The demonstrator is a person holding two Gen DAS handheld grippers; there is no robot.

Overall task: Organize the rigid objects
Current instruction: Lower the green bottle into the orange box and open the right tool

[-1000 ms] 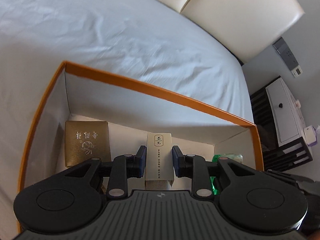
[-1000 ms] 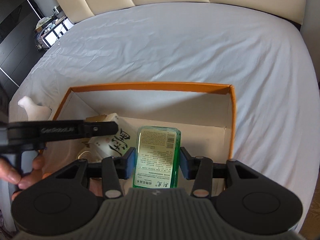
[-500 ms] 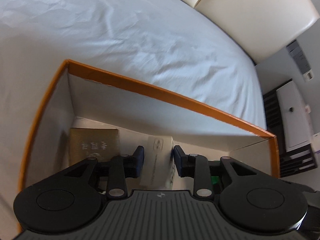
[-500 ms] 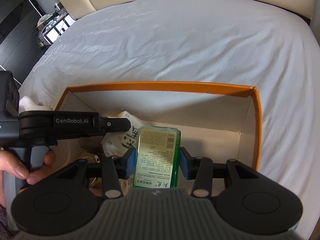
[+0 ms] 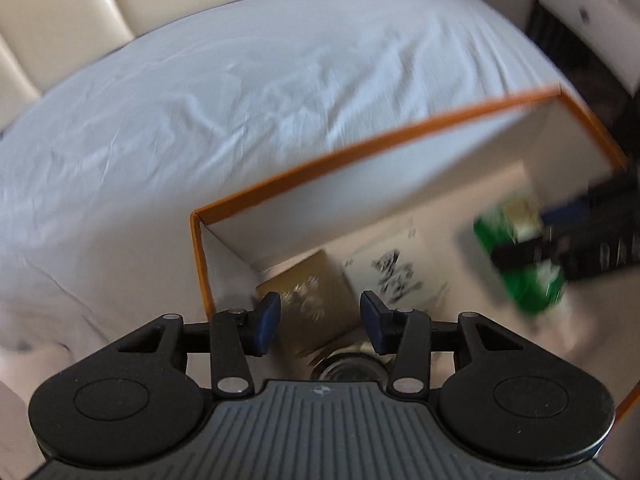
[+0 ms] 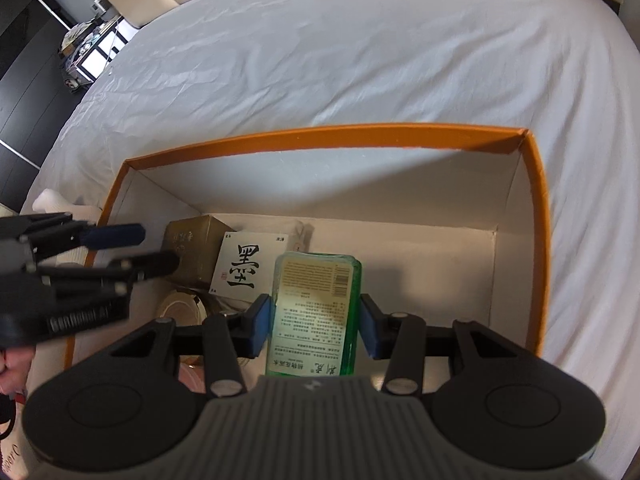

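My right gripper (image 6: 312,326) grips the green flat glass-like bottle (image 6: 314,312) by its narrow sides over the orange-rimmed cardboard box (image 6: 536,240); likely slick, breakable. Left gripper (image 5: 320,322): jaws open, empty.

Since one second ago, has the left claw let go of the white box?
Yes. The left claw is open and empty, pulled back toward the orange box's left corner; the white box lies inside.
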